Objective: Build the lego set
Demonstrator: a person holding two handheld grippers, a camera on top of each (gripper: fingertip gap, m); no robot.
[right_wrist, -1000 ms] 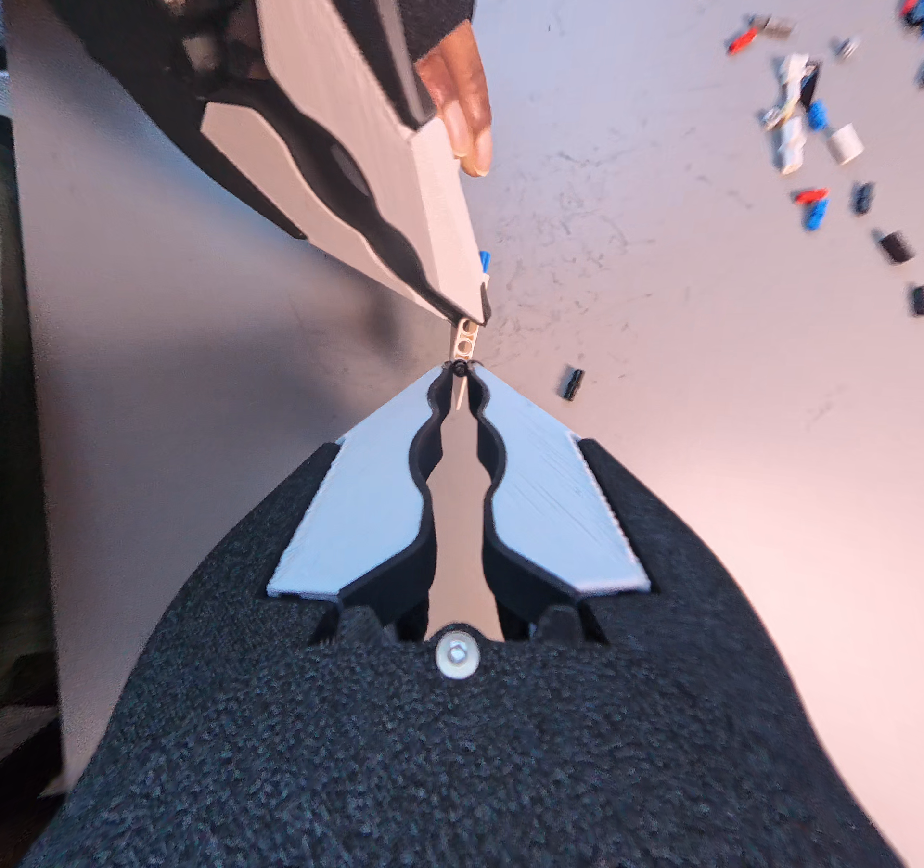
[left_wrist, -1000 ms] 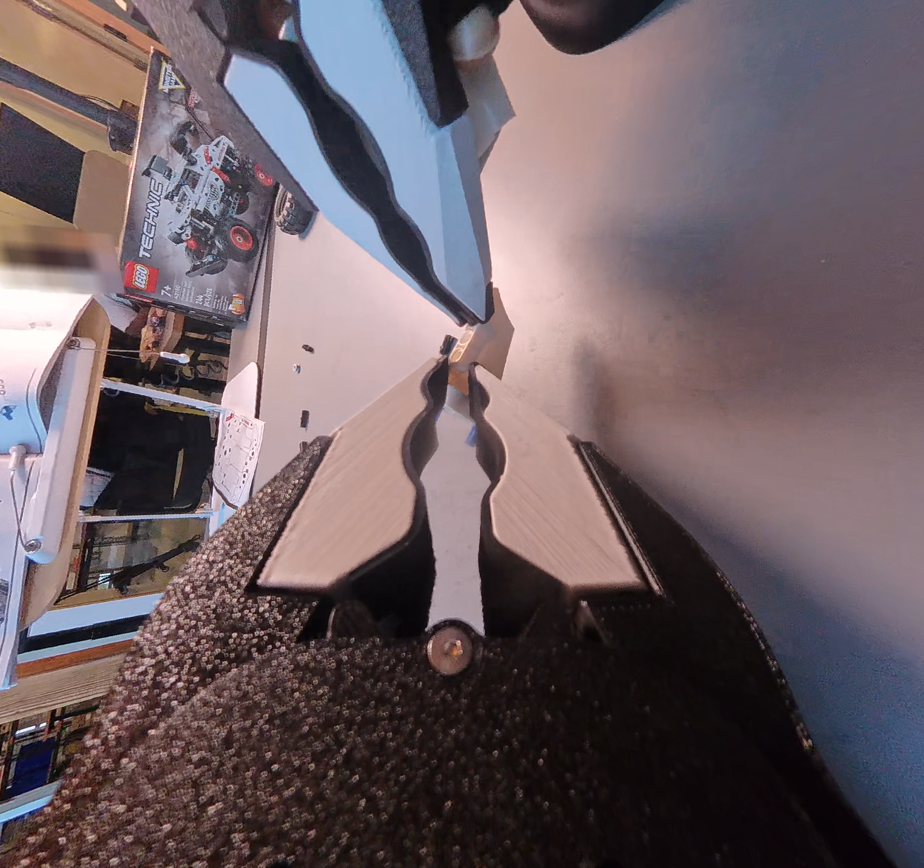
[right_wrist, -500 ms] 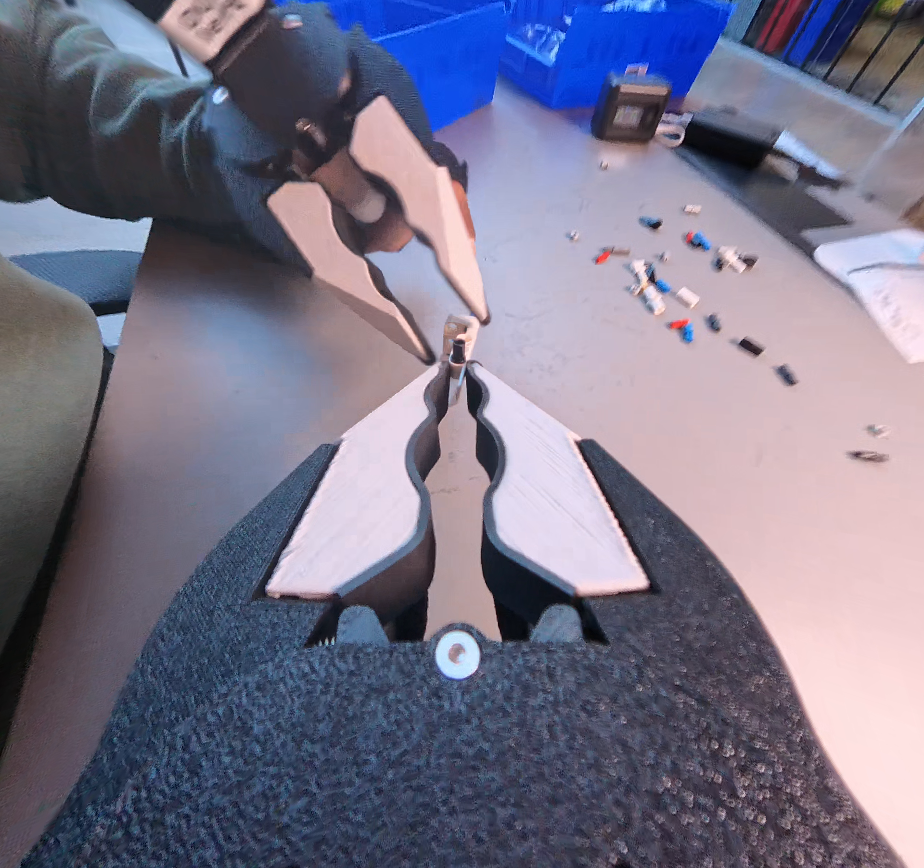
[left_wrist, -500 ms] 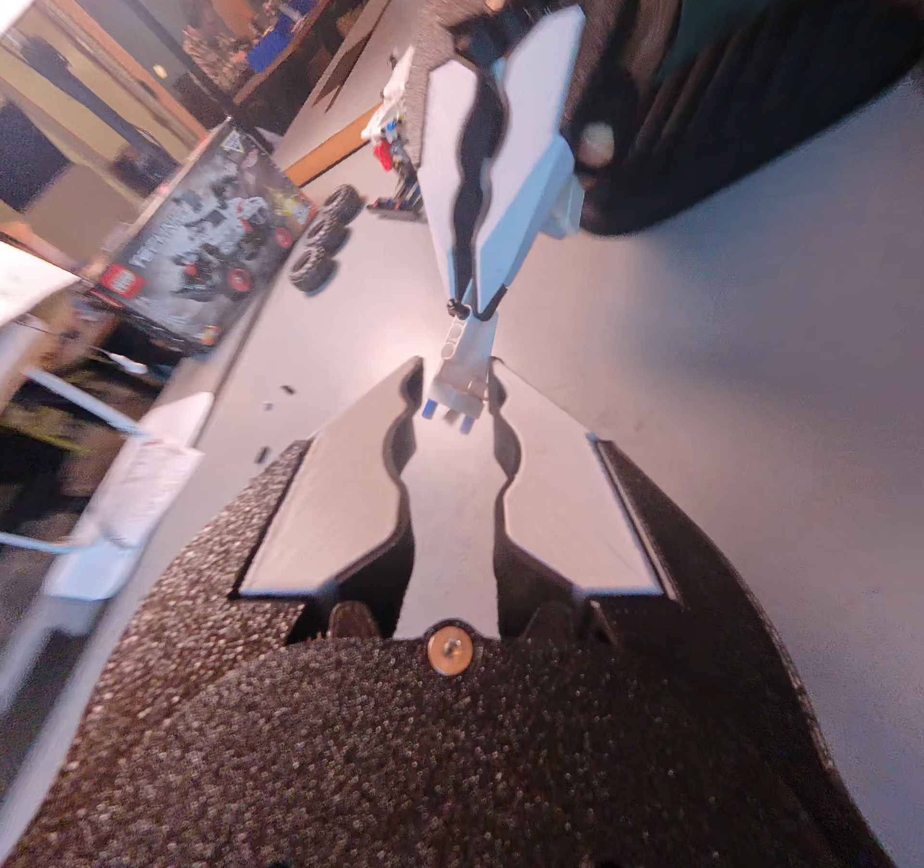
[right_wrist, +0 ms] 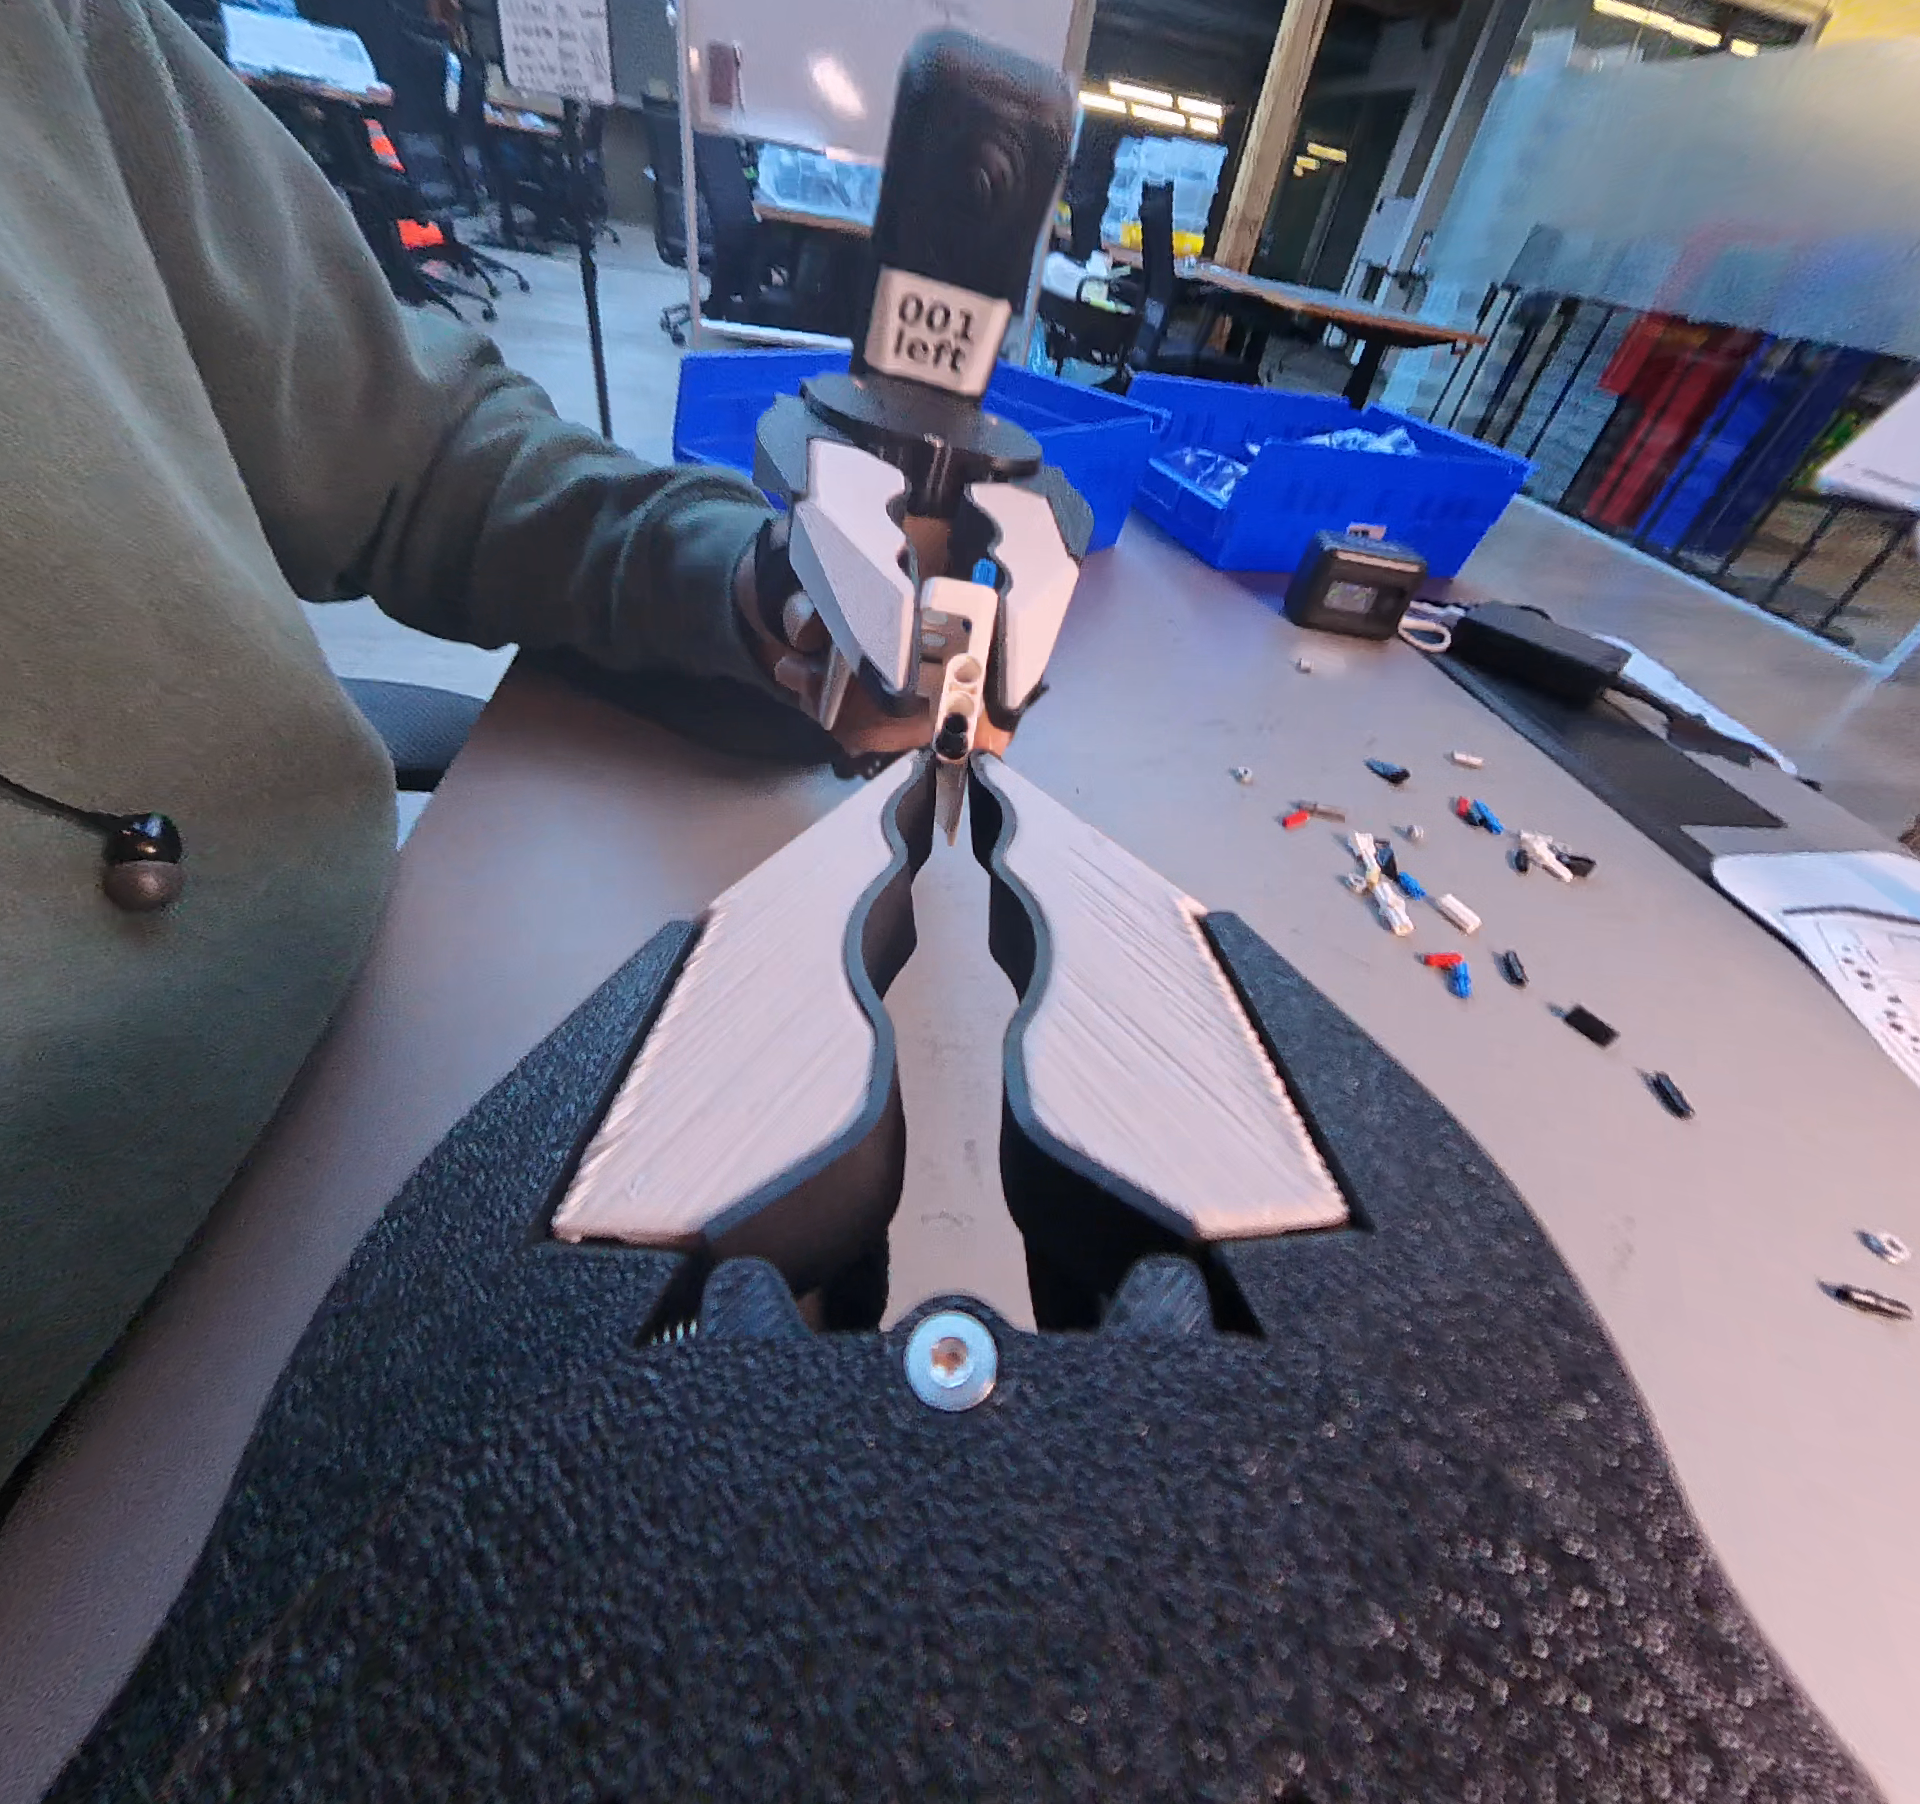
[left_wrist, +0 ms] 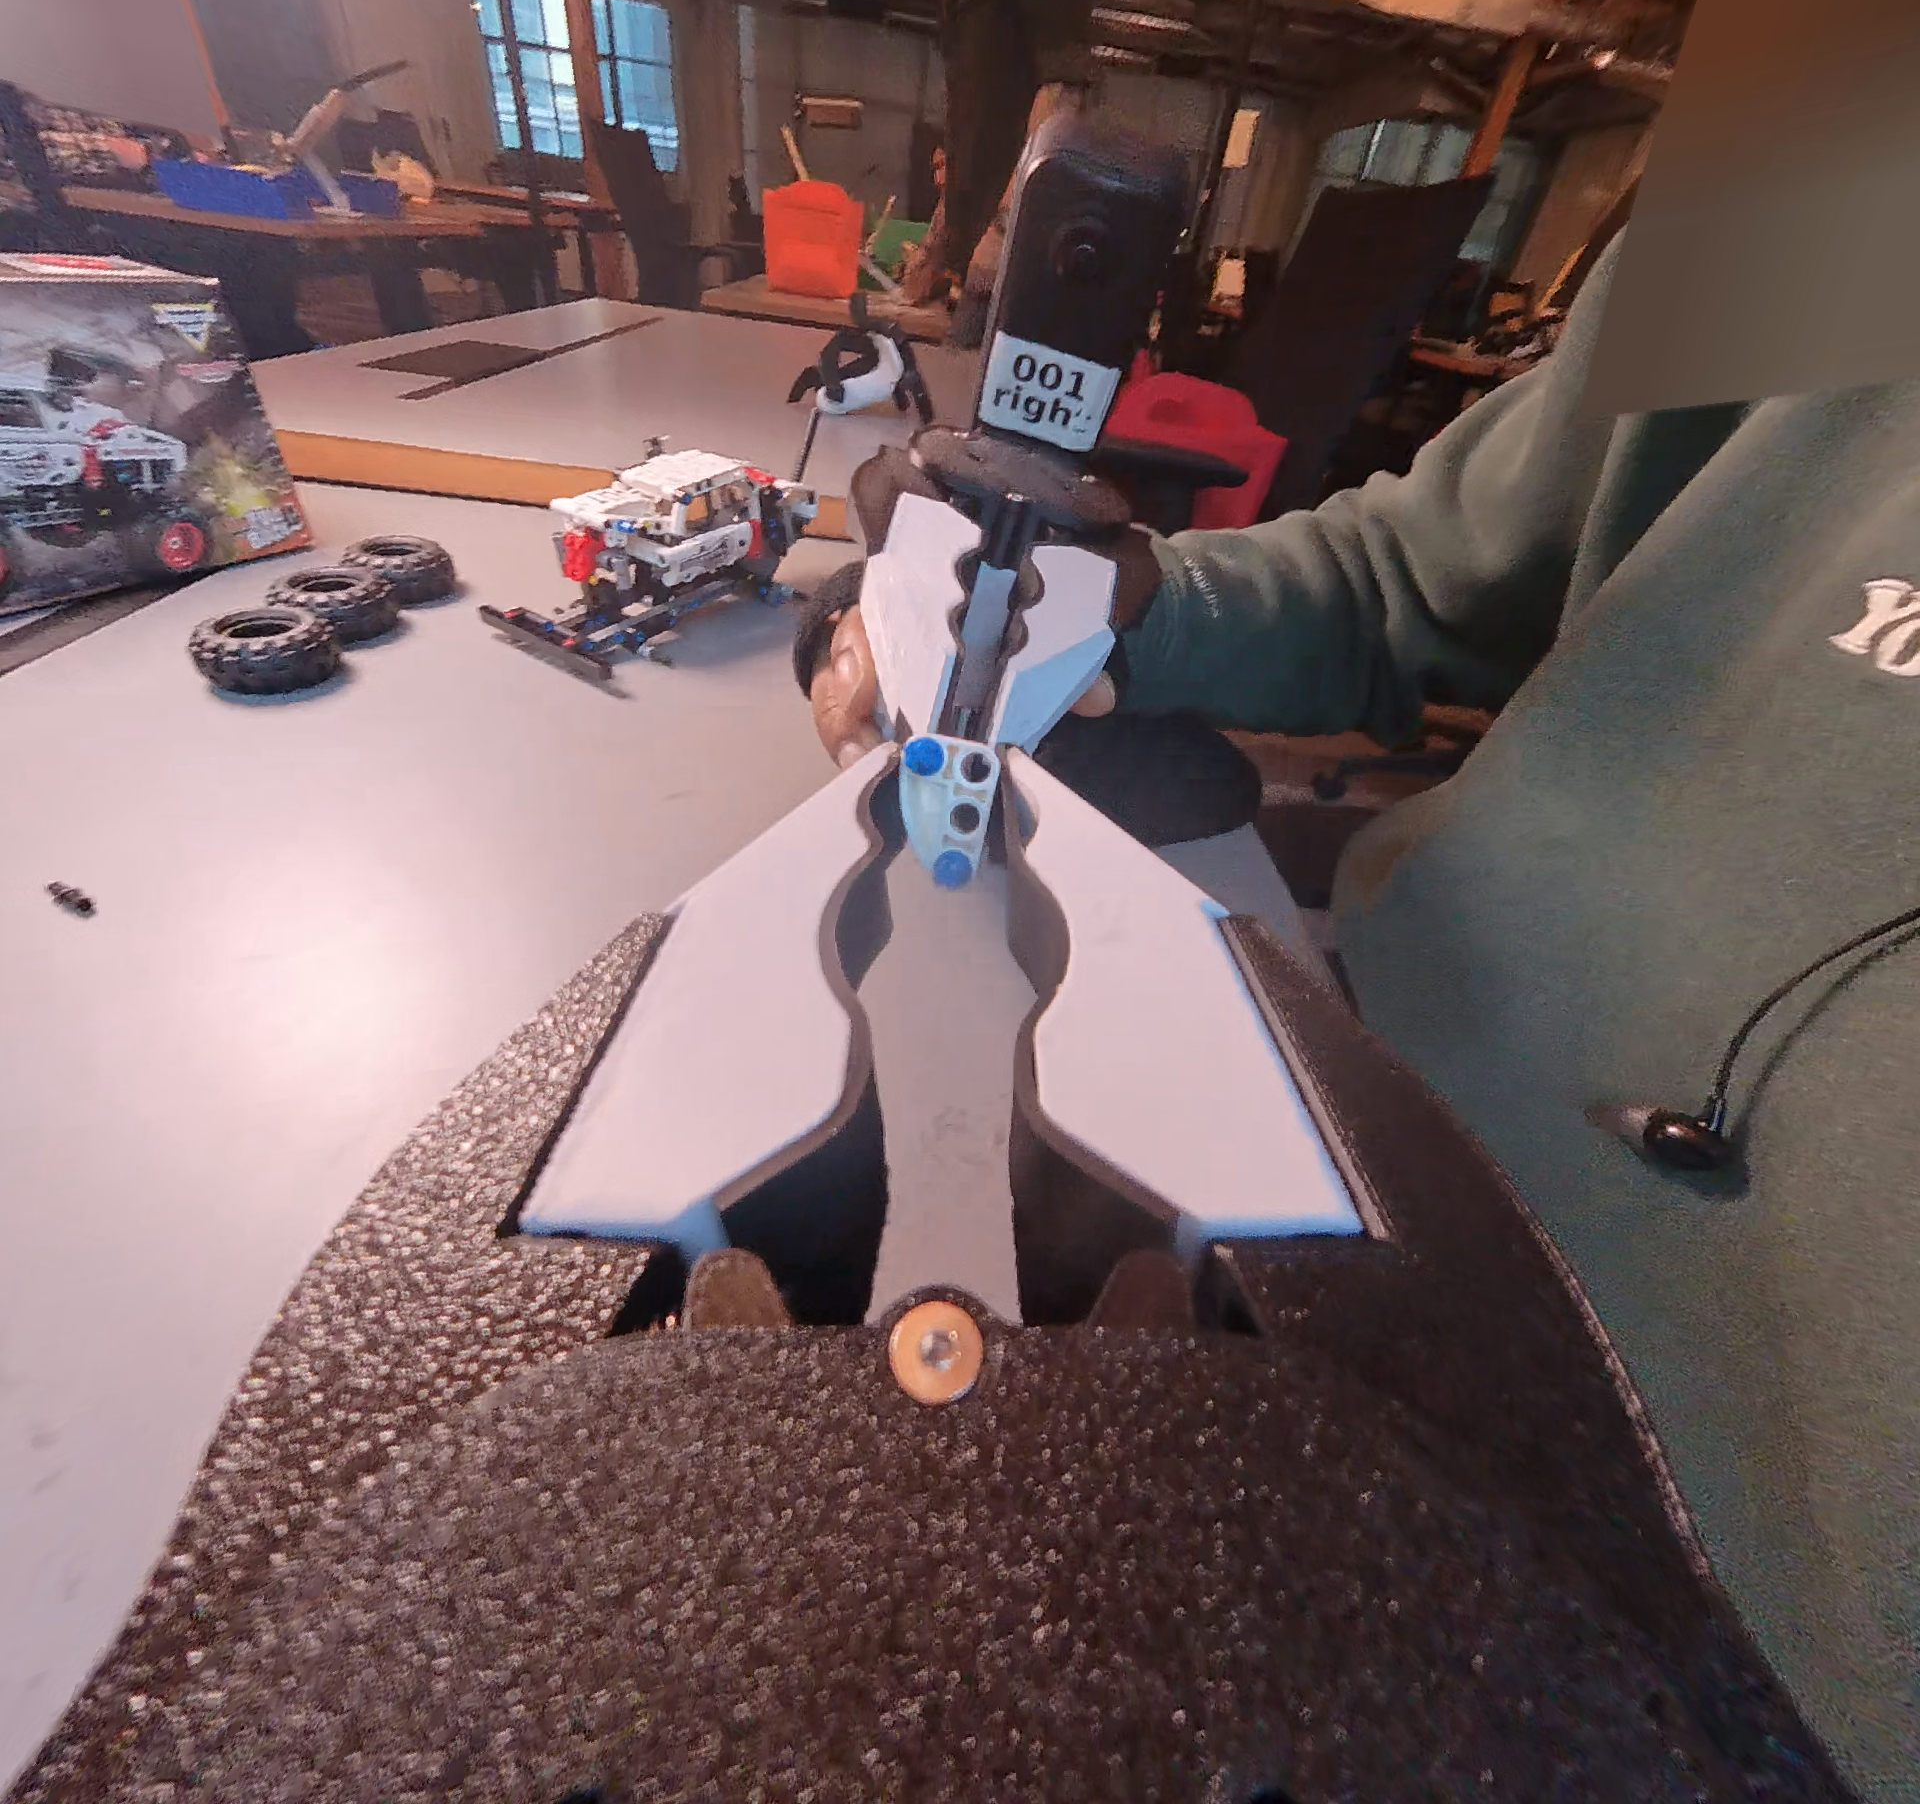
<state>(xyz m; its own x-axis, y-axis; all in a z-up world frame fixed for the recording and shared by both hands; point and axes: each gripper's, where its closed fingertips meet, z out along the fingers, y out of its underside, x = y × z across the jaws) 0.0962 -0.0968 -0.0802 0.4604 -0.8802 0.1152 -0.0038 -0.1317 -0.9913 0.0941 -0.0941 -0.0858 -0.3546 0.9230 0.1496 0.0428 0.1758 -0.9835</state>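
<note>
In my left wrist view, a printed cardboard set box (left_wrist: 125, 435) stands at the far left of the grey table (left_wrist: 312, 871). Beside it lie three black knobbly rubber tyres (left_wrist: 322, 611), and next along sits the half-built white, red and black truck chassis (left_wrist: 675, 539). A tiny black pin (left_wrist: 71, 897) lies alone on the near tabletop.

At the centre, my left gripper (left_wrist: 940, 798) pinches a small pale grey angled beam with blue pins (left_wrist: 948, 814) between its tips, jaws narrowed onto it and held above the table. Tip to tip with it comes my right gripper (left_wrist: 961, 726), pressed together on something thin and dark that I cannot make out from here. To the right is my green sleeve (left_wrist: 1351, 591).

In my right wrist view, the green sleeve (right_wrist: 468, 518) reaches in from the left to my left gripper (right_wrist: 940, 684), which carries the pale beam (right_wrist: 956, 632). My right gripper (right_wrist: 948, 767) is closed on a small black pin (right_wrist: 951, 744) that touches the beam's lower end. Blue plastic bins (right_wrist: 1299, 497) stand behind, and loose small black, blue, red and white parts (right_wrist: 1434, 892) scatter across the table (right_wrist: 1195, 715) to the right.
</note>
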